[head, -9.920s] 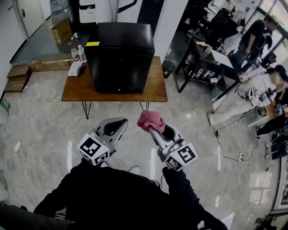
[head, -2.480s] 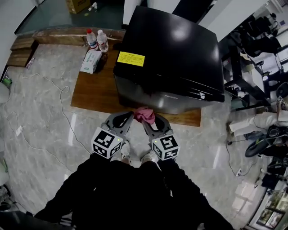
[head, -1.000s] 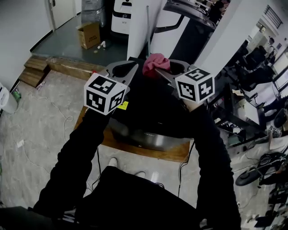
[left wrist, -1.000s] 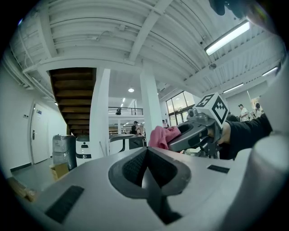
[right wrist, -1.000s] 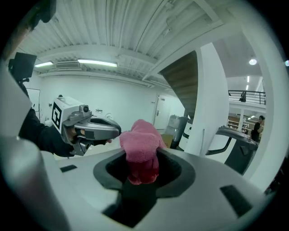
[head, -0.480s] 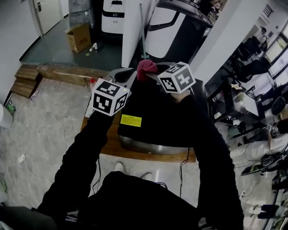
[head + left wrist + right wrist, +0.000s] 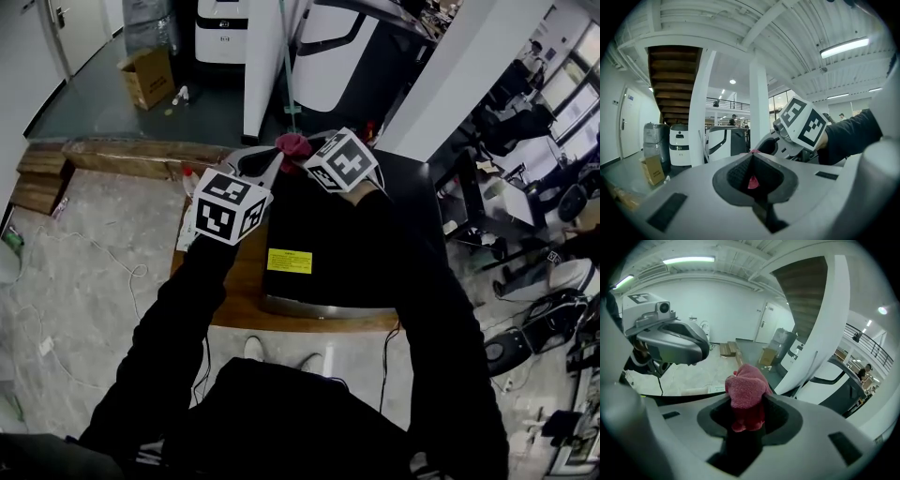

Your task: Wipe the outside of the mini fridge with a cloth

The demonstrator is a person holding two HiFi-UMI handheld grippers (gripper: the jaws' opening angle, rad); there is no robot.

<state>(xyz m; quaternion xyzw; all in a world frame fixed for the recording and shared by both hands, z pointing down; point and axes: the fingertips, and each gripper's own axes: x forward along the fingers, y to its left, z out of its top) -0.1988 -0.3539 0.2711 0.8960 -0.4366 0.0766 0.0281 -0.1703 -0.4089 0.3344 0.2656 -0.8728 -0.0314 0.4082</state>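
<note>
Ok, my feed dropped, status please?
Left gripper shut, empty. Right gripper shut on crumpled pink-red cloth. Both over far edge of black mini fridge; nothing blocking.

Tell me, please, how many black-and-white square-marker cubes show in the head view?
2. One black-and-white marker cube rides the left gripper, left of centre; the other rides the right gripper, which grips a pink cloth, up and right. None seems hidden.

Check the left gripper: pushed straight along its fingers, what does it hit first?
Probably the cloth held in the right gripper: pink shows just beyond the left gripper, dead ahead. How near is unclear.
</note>
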